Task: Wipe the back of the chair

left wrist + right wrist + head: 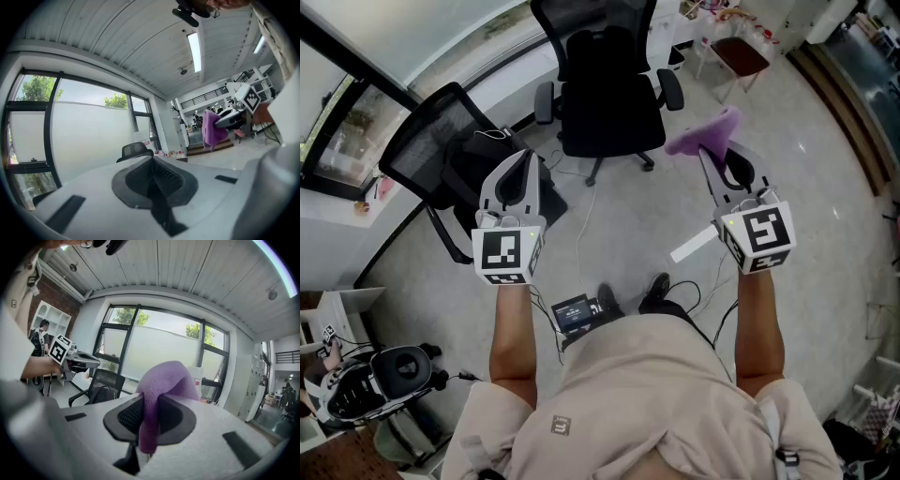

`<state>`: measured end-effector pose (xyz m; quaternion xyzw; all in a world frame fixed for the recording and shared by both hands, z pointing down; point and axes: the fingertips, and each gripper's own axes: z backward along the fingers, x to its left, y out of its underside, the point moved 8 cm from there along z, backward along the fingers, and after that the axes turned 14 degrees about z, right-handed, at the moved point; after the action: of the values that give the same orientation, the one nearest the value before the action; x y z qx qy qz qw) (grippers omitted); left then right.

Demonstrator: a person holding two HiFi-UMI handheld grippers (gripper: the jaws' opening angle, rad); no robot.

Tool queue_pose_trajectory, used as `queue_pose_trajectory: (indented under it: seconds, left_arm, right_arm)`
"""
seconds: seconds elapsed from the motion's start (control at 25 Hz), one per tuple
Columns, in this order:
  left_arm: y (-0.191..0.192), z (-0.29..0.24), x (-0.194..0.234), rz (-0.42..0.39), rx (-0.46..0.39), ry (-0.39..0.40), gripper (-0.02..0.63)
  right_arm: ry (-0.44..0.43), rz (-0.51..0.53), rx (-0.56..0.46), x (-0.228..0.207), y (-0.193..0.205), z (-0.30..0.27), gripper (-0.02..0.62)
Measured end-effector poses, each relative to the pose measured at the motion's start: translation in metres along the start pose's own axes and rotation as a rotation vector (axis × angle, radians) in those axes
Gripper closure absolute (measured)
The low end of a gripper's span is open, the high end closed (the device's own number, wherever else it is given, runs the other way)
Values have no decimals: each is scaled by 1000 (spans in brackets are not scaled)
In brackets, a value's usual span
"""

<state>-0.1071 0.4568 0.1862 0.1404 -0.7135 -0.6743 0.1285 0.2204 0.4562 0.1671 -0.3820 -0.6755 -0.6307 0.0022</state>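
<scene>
Two black office chairs stand ahead of me. One, with a solid back [609, 89], is straight in front; the other, with a mesh back [431, 141], stands to the left. My right gripper [715, 150] is shut on a purple cloth [705, 134], held up in the air to the right of the solid-backed chair and clear of it. The cloth [161, 390] drapes over the closed jaws. My left gripper [522, 169] is shut and holds nothing; it hovers beside the mesh chair's seat. The mesh chair [101, 385] shows small in the right gripper view.
A white cable [581, 225] runs over the grey floor between the chairs. A small red-topped table [739, 54] stands at the far right. A white shelf with a headset [380, 375] sits at the lower left. Windows line the left wall.
</scene>
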Motion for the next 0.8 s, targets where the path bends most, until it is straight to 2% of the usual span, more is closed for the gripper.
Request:
queue_pose_trajectory:
  seconds: [0.44, 0.8]
  left_arm:
    - [-2, -22, -31, -3, 11, -11, 598]
    - [-2, -58, -67, -11, 27, -35, 598]
  right_arm:
    - [-16, -8, -15, -29, 20, 4, 549]
    - [-30, -22, -41, -69, 44, 4, 549]
